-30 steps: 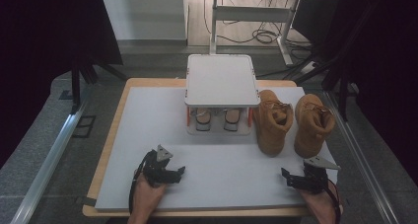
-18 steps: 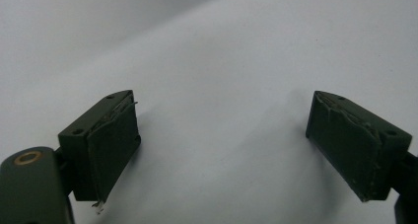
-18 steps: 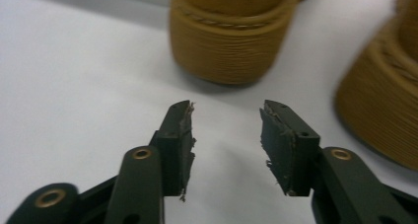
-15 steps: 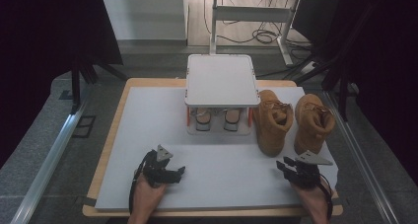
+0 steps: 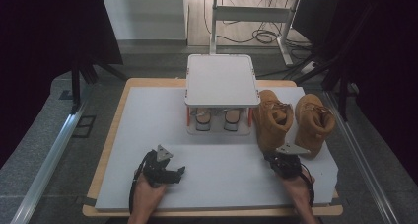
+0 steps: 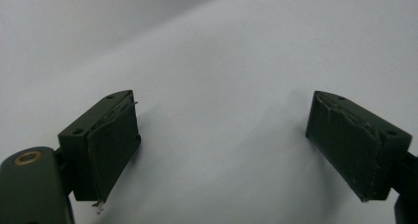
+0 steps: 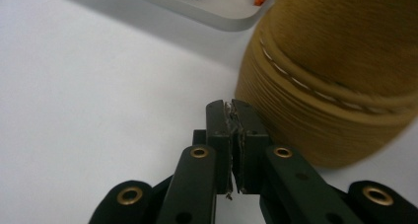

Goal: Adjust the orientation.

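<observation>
The right gripper (image 7: 231, 108), jaws just closed with nothing between, sits at six o'clock of the near boot (image 5: 272, 123) on the bench (image 5: 148, 115); it should reopen before reaching the heel. The left gripper (image 6: 222, 135) rests wide

Two tan suede ankle boots (image 5: 292, 120) are showing a ribbed, darker yellow-brown sole with a line of white stitching. The flat table mat (image 5: 162, 120) is looking pale grey-white on a light wooden board (image 5: 114, 135). The small white two-tier rack (image 5: 222, 78) is showing orange posts. Both grippers' pads (image 6: 112, 140) are appearing dull black-green.
</observation>
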Demonstrator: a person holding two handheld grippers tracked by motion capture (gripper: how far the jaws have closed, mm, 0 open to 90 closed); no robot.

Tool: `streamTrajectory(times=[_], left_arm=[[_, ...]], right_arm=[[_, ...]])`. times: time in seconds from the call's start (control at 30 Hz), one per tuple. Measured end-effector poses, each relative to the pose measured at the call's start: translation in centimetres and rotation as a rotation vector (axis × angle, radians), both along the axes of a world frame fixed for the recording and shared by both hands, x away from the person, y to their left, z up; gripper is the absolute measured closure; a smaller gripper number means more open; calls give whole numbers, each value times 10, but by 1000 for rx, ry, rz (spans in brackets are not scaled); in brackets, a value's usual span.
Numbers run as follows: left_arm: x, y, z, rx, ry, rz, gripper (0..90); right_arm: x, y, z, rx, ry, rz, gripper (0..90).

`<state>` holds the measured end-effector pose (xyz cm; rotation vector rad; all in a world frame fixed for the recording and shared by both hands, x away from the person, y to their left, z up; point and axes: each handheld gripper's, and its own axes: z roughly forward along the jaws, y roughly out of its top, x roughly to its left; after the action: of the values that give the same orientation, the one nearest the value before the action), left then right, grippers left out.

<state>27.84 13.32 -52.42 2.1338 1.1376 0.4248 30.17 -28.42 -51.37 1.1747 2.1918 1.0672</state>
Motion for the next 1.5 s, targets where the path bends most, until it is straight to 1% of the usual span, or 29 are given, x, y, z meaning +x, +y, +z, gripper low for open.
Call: streamTrajectory(times=[0.1, 0.17, 0.3, 0.5, 0.53, 0.83, 0.97, 1.03, 1.13, 1.17, 1.23, 1.33, 1.5], left_arm=[[0, 0, 0, 0, 0, 0, 124], [0, 0, 0, 0, 0, 0, 124], [0, 0, 0, 0, 0, 0, 124], [0, 0, 0, 0, -1, 0, 124], [0, 0, 0, 0, -1, 0, 124], [0, 0, 0, 0, -1, 0, 124], [0, 0, 0, 0, -1, 0, 124], [0, 0, 0, 0, -1, 0, 124], [0, 0, 0, 1, -1, 0, 124], [0, 0, 0, 1, -1, 0, 124], [0, 0, 0, 0, -1, 0, 124], [0, 0, 0, 0, -1, 0, 124], [0, 0, 0, 1, -1, 0, 124]], right_arm=[[4, 3, -1, -16, -6, -9, 866], [5, 3, -2, -16, -6, -10, 880], [5, 2, -3, -27, -19, -4, 895], [5, 2, -2, -47, -20, -3, 897], [5, 1, -1, -57, -22, -3, 897], [1, -11, -1, -60, -21, -28, 897], [0, -19, 0, -59, -19, -42, 897], [0, -22, 0, -51, -15, -41, 897], [1, -23, -1, -44, -11, -40, 897], [0, -21, -1, -53, -15, -45, 895], [-1, -21, -1, -60, -18, -42, 864], [-5, -23, 1, -50, -26, -46, 820], [-12, -28, 9, -5, -60, -65, 696]])
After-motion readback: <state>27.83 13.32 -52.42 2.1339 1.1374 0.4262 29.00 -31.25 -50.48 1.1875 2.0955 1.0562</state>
